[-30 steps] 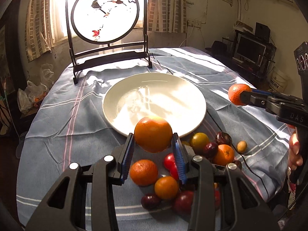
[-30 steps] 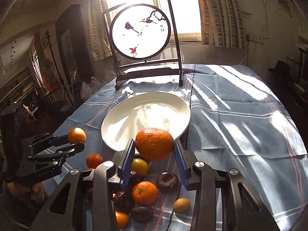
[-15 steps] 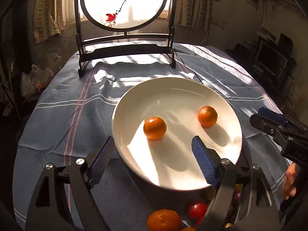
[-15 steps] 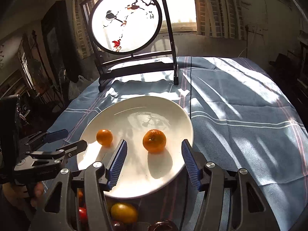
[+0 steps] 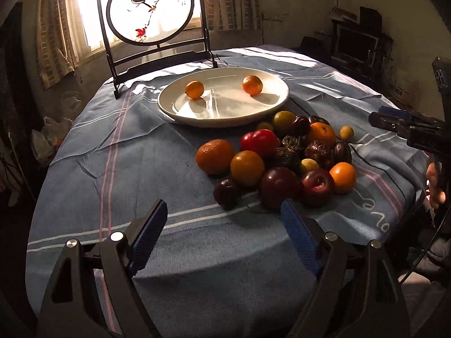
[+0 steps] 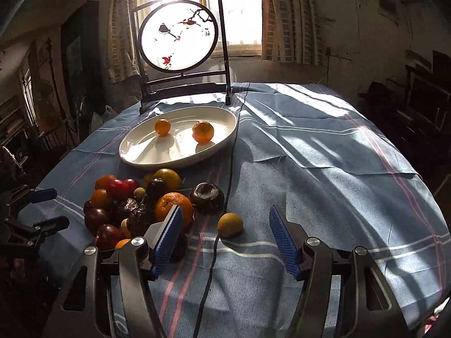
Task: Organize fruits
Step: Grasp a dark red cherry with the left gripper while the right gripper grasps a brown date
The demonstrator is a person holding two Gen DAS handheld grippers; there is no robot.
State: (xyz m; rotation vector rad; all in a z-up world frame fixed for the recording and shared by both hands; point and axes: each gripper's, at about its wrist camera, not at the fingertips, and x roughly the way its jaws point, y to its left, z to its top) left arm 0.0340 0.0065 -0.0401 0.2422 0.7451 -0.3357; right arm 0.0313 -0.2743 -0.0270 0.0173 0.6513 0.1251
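Note:
A white plate (image 5: 270, 107) (image 6: 225, 143) on the blue cloth holds two oranges (image 5: 194, 89) (image 5: 252, 84), also in the right wrist view (image 6: 163, 126) (image 6: 203, 131). A pile of mixed fruit (image 5: 282, 157) (image 6: 135, 200) lies in front of the plate: oranges, red apples, dark plums, small yellow fruit. My left gripper (image 5: 224, 236) is open and empty, near the table's front edge, before the pile. My right gripper (image 6: 224, 242) is open and empty, just right of the pile, with a small yellow fruit (image 6: 230, 224) ahead between its fingers.
A round painted screen on a dark stand (image 5: 152, 28) (image 6: 180, 48) stands behind the plate. A black cable (image 6: 231, 174) runs across the cloth past the plate. The right gripper shows at the left view's right edge (image 5: 406, 124); the left gripper shows at the right view's left edge (image 6: 33, 211).
Both grippers let go of their oranges onto the plate, opened, and have since pulled back from the plate to the near side of the fruit pile.

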